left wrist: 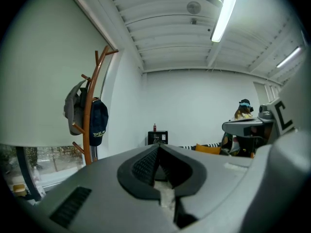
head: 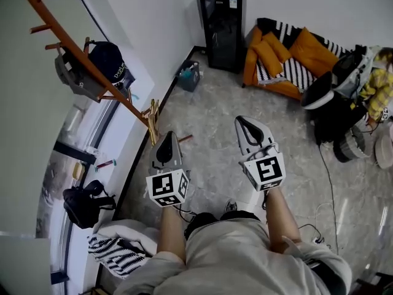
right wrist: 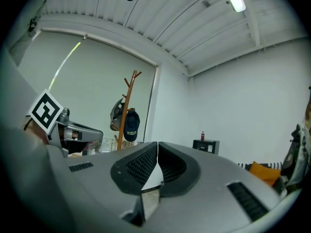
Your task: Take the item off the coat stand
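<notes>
The left gripper (head: 166, 141) and right gripper (head: 249, 128) are held level, side by side, each with its jaws together on nothing. Well apart, ahead to the left, the navy cap (head: 107, 57) hangs on the coat stand (head: 92, 66) beside a grey hat (head: 69, 74).

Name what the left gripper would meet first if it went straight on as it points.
Probably the black cabinet at the far wall, though depth is unclear; the coat stand stands left of that line.
</notes>
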